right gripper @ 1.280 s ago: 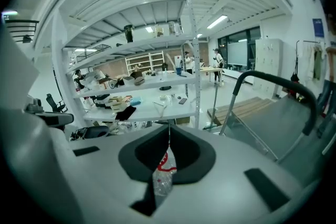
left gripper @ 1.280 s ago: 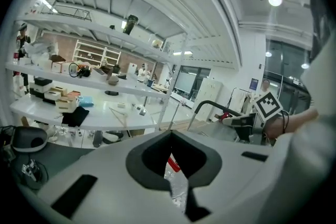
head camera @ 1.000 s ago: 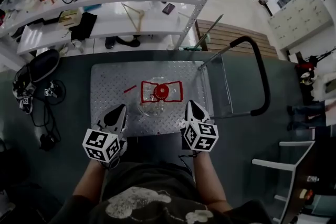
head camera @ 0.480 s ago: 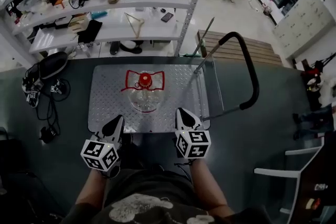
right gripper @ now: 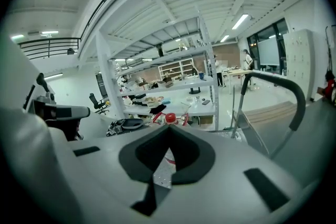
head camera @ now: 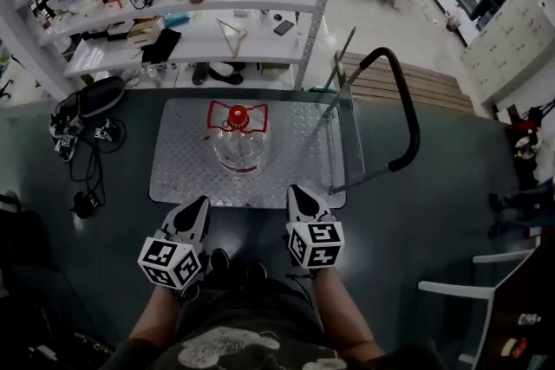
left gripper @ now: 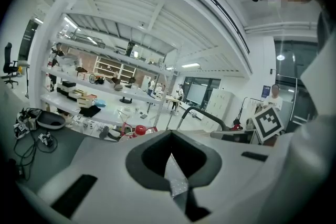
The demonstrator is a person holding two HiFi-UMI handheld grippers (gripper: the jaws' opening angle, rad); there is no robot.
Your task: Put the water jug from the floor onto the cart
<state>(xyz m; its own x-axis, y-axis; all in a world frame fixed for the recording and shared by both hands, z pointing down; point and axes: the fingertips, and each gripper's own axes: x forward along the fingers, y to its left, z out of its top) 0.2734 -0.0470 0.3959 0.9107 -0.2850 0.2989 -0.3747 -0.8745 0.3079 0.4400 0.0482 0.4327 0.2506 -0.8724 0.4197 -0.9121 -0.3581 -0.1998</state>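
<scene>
The clear water jug (head camera: 238, 143) with a red cap and handle stands upright on the cart's metal deck (head camera: 182, 178), near its middle. Both grippers hover over the dark floor just off the deck's near edge, apart from the jug. My left gripper (head camera: 196, 205) is shut and empty, left of the jug's line. My right gripper (head camera: 300, 193) is shut and empty too, to the right. In the left gripper view the jug's red top (left gripper: 139, 130) peeks over the shut jaws (left gripper: 170, 157). The right gripper view shows the same red cap (right gripper: 170, 117) beyond its closed jaws (right gripper: 169, 150).
The cart's black push handle (head camera: 408, 113) rises at its right side. A white shelving unit (head camera: 217, 13) loaded with small items stands behind the cart. A dark bag and cables (head camera: 87, 100) lie at the left. A wooden pallet (head camera: 390, 74) sits beyond the handle.
Both grippers have drawn back from beside the jug to past the deck's near edge, staying shut. The jug stays where it stood on the cart.
</scene>
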